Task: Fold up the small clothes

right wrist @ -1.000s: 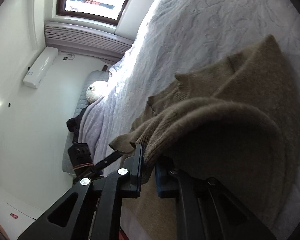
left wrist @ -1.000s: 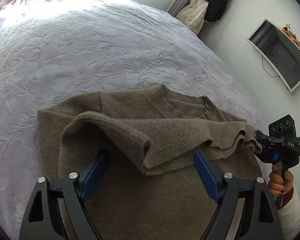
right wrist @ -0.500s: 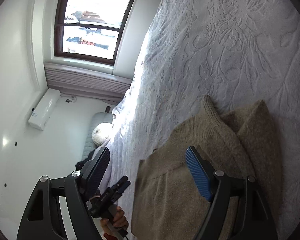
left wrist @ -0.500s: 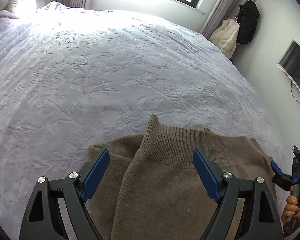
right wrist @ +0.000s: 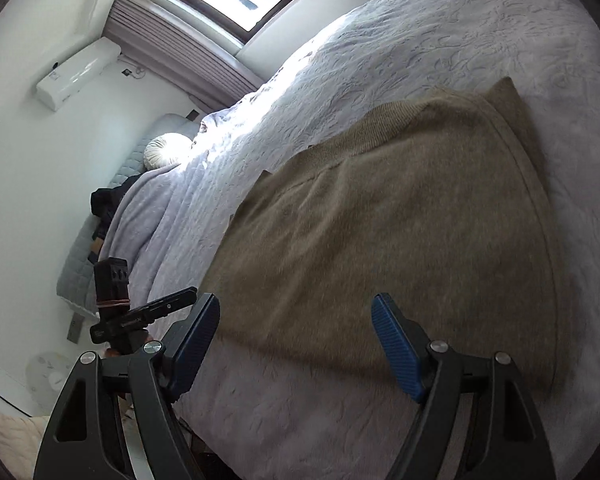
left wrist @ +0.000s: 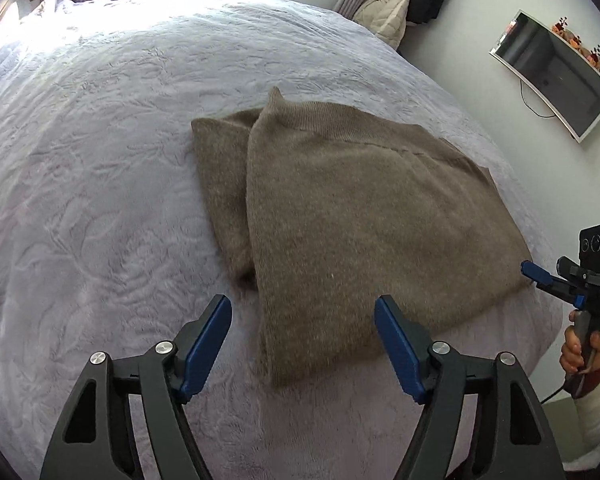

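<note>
Just dropped the brown knitted sweater (left wrist: 364,216), now lying folded flat on the pale embossed bedspread (left wrist: 100,200) instead of draped over itself. Right gripper (right wrist: 296,344) let go and backed off, wide and empty; left gripper (left wrist: 304,344) empty too, jaws closing slightly. Looks like that fold's done.

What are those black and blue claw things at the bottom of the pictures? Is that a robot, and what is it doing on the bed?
It isn't a robot. A person holds a hand-held gripper in each hand, and each one carries a little camera looking out along its two blue-tipped fingers.

One picture comes from the left hand-held gripper, the other from the right hand-held gripper. In the left one you can also see the person's right hand holding the other tool.

A brown sweater lies folded on the white bedspread.

Nothing is held right now. Both pairs of fingers stand apart with no cloth pinched between them; the left ones are closing a little.
</note>
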